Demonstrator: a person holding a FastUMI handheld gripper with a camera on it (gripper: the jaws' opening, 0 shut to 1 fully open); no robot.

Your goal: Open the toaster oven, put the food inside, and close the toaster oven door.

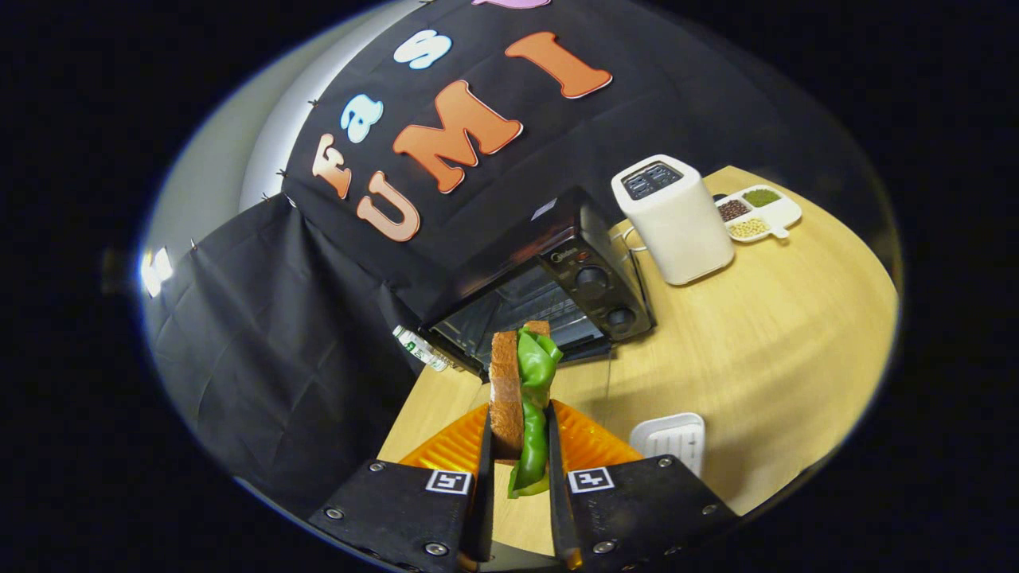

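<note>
Clearly the tool point(521, 469) is clamped on one sandwich point(521, 398), a slice of brown bread with a green lettuce leaf pressed against its right face, both fingers squeezing it from either side. The sandwich stands on edge, its long axis running from the fingers toward 12 o'clock, its far end pointing at the toaster oven point(549, 278). That single black oven sits just beyond the food, its door point(517, 350) dropped open and the rack inside showing; two round knobs sit on its panel at about 1 o'clock. Under the fingers lies one orange ribbed tray point(593, 442). At 2 o'clock from the food stands one white pop-up toaster point(677, 223), and past it one white divided dish point(764, 213) holding three kinds of grains. One small white ribbed dish point(673, 439) rests on the wooden surface point(780, 350) at 3 o'clock from the fingers.
</note>
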